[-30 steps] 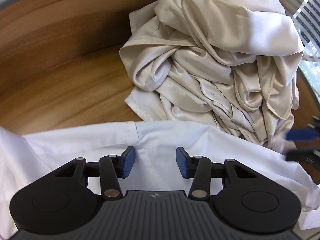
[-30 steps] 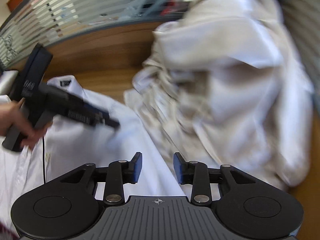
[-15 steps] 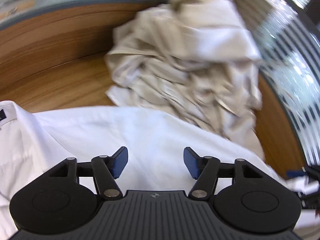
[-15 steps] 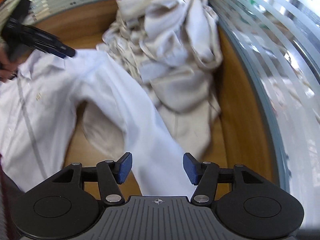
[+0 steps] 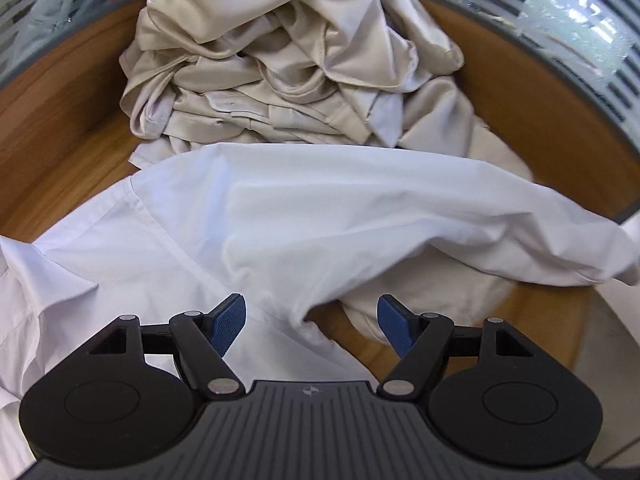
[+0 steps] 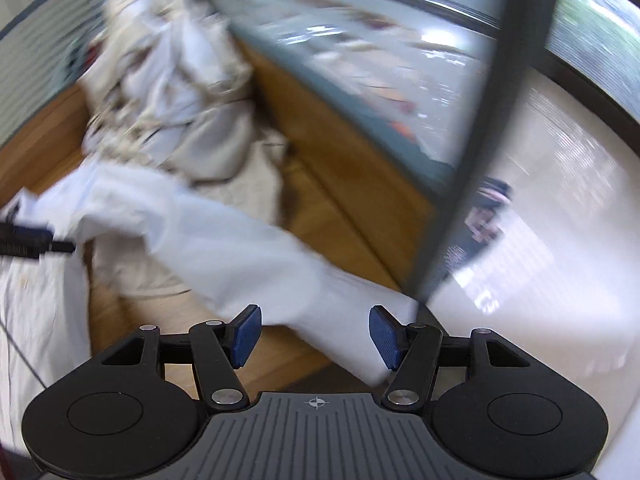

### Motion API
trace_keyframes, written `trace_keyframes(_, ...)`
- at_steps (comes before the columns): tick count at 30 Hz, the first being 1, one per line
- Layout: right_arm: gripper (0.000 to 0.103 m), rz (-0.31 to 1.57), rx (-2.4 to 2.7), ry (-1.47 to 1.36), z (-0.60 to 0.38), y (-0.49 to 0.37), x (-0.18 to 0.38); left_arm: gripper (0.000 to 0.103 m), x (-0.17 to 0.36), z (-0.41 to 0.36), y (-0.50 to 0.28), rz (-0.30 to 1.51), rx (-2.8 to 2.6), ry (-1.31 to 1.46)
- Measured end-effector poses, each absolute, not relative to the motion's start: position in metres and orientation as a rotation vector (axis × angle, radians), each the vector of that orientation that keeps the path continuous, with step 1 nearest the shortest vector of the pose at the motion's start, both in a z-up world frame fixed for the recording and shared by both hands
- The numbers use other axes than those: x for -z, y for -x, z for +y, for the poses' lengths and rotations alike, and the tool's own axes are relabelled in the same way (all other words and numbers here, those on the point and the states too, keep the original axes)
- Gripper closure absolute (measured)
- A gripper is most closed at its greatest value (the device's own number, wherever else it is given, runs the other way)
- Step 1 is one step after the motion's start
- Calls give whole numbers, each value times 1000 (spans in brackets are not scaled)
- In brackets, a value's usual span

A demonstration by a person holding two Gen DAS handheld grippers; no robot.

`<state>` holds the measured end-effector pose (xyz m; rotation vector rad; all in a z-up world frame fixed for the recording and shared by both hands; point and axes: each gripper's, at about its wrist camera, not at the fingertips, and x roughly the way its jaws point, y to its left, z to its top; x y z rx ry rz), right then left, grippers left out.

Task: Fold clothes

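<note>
Left wrist view: the left tool [image 5: 311,322] stands wide, holding nothing, above a white shirt [image 5: 304,216] spread on the wooden table [image 5: 52,152]. A heap of beige clothes [image 5: 288,60] lies at 12 o'clock, touching the shirt's far edge.

Right wrist view, blurred: the right tool [image 6: 315,336] is wide and empty; the shirt's sleeve [image 6: 248,256] runs from 10 o'clock down between its fingers, at the table edge.
</note>
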<state>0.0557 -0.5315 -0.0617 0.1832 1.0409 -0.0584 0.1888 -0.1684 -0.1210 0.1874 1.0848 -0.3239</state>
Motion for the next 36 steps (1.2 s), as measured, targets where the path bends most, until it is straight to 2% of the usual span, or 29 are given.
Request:
trace_keyframes(6, 41, 998, 174, -419, -575, -36, 77, 30, 138, -176, -194, 1095, 232, -216)
trace_keyframes(13, 42, 918, 197, -799, -618, -26, 110, 30, 135, -175, -184, 1086, 156, -162)
trace_keyframes(15, 54, 911, 176, -897, -622, -30, 122, 30, 132, -175, -179, 1095, 162, -143)
trace_keyframes(19, 64, 887, 114, -984, -620, -34, 130, 30, 136, -184, -171, 1114, 184, -170)
trace_keyframes(21, 87, 866, 84, -1001, -618, -34, 130, 30, 142, -191, -173, 1115, 172, -204)
trace_keyframes(22, 91, 853, 67, -1010, -618, -34, 129, 31, 145, -192, -176, 1117, 159, -212)
trace_keyframes(23, 94, 833, 60, -1009, -617, -33, 125, 33, 147, -193, -178, 1120, 145, -217)
trace_keyframes(26, 96, 769, 53, -985, -615, -27, 106, 43, 151, -197, -184, 1124, 110, -254)
trace_keyframes(30, 96, 673, 71, -909, -611, -17, 67, 67, 148, -185, -188, 1115, 90, -255)
trace_keyframes(32, 96, 632, 82, -852, -608, -11, 47, 73, 145, -174, -191, 1122, 90, -225)
trace_keyframes(36, 96, 581, 102, -700, -597, -4, 10, 73, 145, -158, -190, 1128, 120, -226)
